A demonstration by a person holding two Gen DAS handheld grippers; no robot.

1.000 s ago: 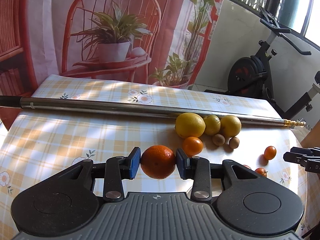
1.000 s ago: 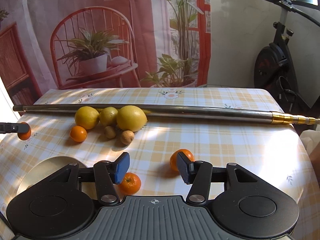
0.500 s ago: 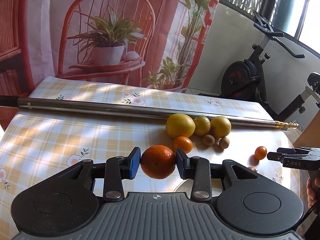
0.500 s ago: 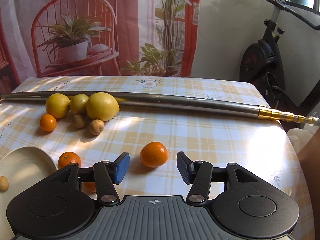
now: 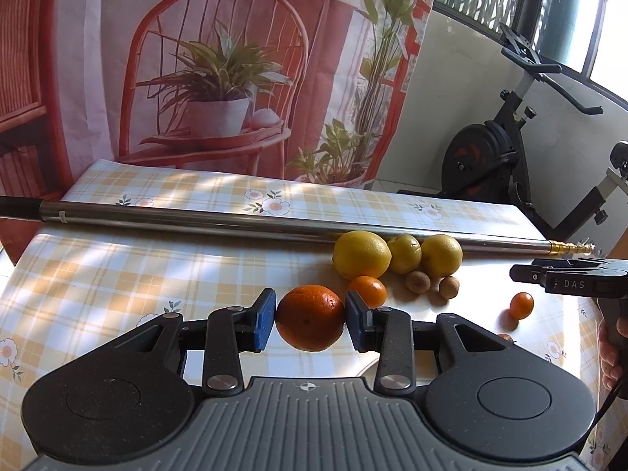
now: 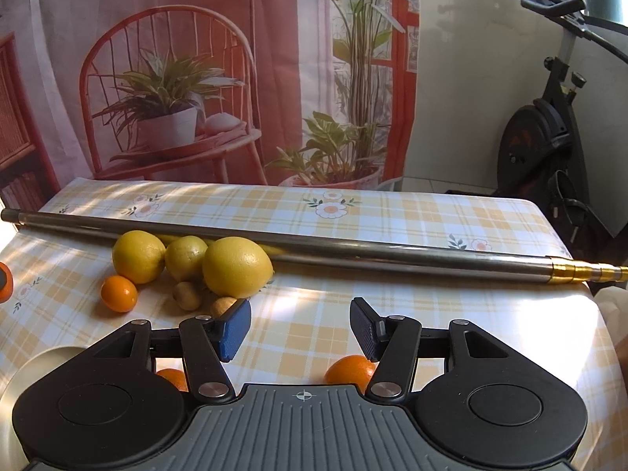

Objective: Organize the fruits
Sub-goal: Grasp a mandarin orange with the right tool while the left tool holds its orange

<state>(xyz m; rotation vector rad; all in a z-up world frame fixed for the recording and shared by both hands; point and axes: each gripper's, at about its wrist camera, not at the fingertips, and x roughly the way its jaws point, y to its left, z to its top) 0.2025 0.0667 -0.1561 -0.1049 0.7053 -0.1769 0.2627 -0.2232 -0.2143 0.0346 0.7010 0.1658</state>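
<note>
Home: exercise bike (image 5: 506, 149), tablecloth (image 6: 392, 216)

I see open tabletop (image 6: 392, 314) centre and right of the right wrist frame; the lemon cluster (image 6: 235, 271) at left and metal pole (image 6: 353, 251) across the middle block passage.

Left gripper (image 5: 310, 318) clamps an orange (image 5: 310, 317) above the checked table (image 5: 117, 274), w/ lemons (image 5: 361, 254) by a metal pole (image 5: 235, 221).

Three lemons (image 6: 188, 261) lie against the pole (image 6: 353, 249) on the table (image 6: 451, 302); small fruits (image 6: 119, 293) sit before them.
</note>
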